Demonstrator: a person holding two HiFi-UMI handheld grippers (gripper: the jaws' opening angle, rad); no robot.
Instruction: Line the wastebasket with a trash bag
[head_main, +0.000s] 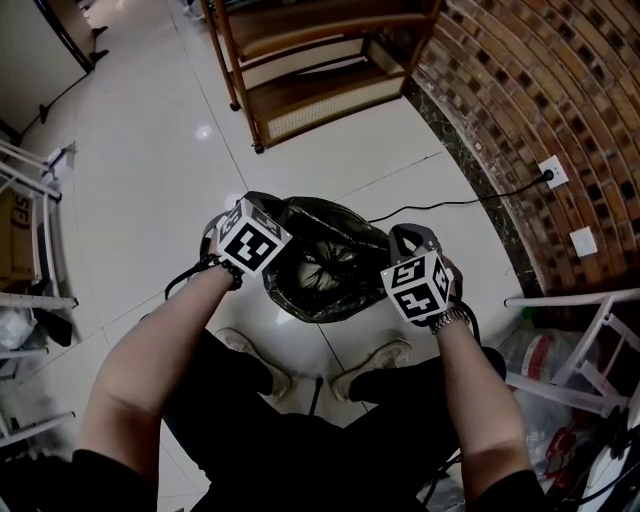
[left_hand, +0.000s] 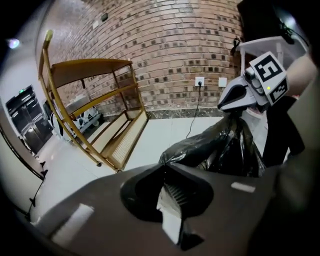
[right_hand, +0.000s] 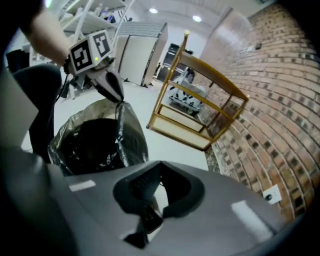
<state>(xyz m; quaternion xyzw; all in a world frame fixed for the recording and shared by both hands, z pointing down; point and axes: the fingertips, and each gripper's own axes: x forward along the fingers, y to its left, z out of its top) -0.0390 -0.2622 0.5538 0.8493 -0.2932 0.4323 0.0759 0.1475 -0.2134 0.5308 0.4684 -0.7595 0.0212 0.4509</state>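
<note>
A wooden shelf (head_main: 320, 90) stood far off and a cord (head_main: 450, 203) trailed right. The fingers of the left gripper (right_hand: 119, 99) and right gripper (left_hand: 234, 111) clenched the trash bag (head_main: 335, 260) in the wastebasket (head_main: 312, 314).

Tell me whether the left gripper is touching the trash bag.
Touching. The right gripper view shows the left gripper pinching the trash bag at its rim, the film drawn up into a peak at its tips.

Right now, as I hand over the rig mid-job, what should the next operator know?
Left tool: shut on the trash bag, pinching the left edge of its mouth.
Right tool: shut on the opposite edge.
Bag: on the floor, mouth open, bottom sunk inside, film draped outside and hiding the wastebasket.
Done: bag inserted, mouth spread.
Left, likely: pull both pinched edges down over the rim, then release.
</note>
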